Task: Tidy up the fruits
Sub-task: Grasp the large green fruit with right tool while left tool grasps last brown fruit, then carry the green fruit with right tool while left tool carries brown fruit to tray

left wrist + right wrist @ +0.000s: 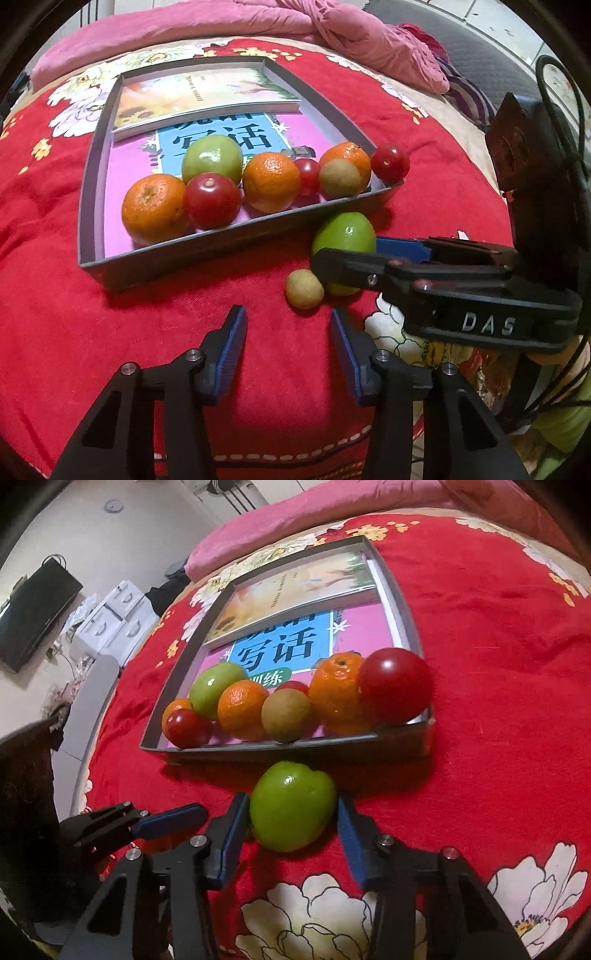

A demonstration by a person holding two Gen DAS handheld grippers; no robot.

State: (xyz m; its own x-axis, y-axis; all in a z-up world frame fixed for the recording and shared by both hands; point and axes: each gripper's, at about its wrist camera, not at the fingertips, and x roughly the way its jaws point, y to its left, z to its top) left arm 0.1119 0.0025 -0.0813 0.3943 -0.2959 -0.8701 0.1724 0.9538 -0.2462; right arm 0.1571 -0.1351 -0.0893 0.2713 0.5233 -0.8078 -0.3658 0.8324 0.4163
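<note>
My right claw (291, 825) grips the green fruit (291, 805).
My left claw (288, 328) gapes empty; the right one's body reads "DAS".

Right tongs (334, 254) around green fruit (345, 234)

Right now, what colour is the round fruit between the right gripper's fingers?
Glossy green fruit; it shows best in the right wrist view.

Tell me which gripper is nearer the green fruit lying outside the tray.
Right. The right gripper has the green fruit between its blue pads, which appear to touch it on both sides. The left gripper sits back from it, nearer the small brown fruit, its jaws holding nothing.
</note>
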